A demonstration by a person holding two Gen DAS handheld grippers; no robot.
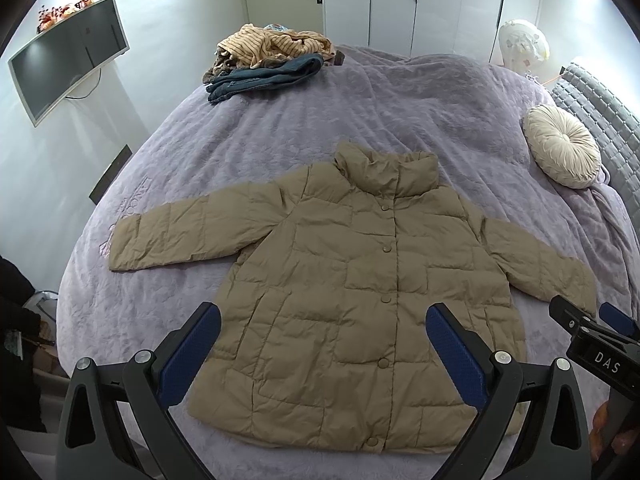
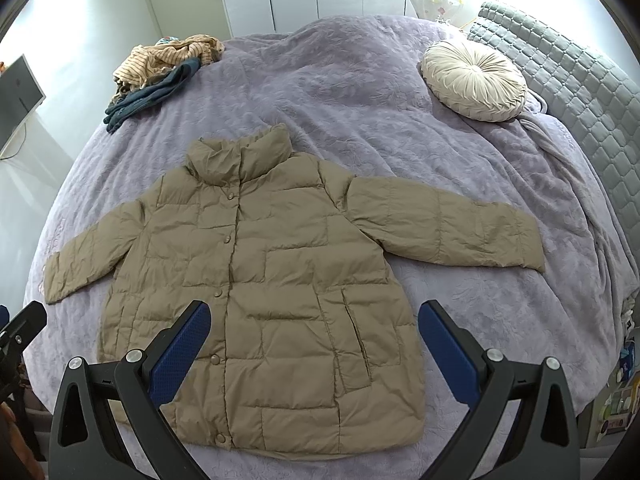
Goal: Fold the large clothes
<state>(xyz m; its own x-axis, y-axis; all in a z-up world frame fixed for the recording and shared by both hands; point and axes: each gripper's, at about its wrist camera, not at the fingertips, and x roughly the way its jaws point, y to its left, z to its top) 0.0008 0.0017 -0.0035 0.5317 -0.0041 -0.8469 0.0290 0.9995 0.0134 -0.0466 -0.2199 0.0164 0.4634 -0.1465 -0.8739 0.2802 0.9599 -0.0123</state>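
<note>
Because the tan puffer jacket (image 1: 352,292) is quilted, slick and springy, any fold may slide or puff back open if only the thin outer shell gets pinched. It lies flat, front up and snapped shut, on the lavender bedspread (image 1: 400,92), collar toward 12 o'clock, sleeves out toward 9 and 3. Both the left gripper (image 1: 324,356) and the right gripper (image 2: 314,352) hover over its hem at 6 o'clock, jaws spread wide, gripping nothing. A pleated round cushion (image 2: 474,80) sits at 2 o'clock, well apart.
</note>
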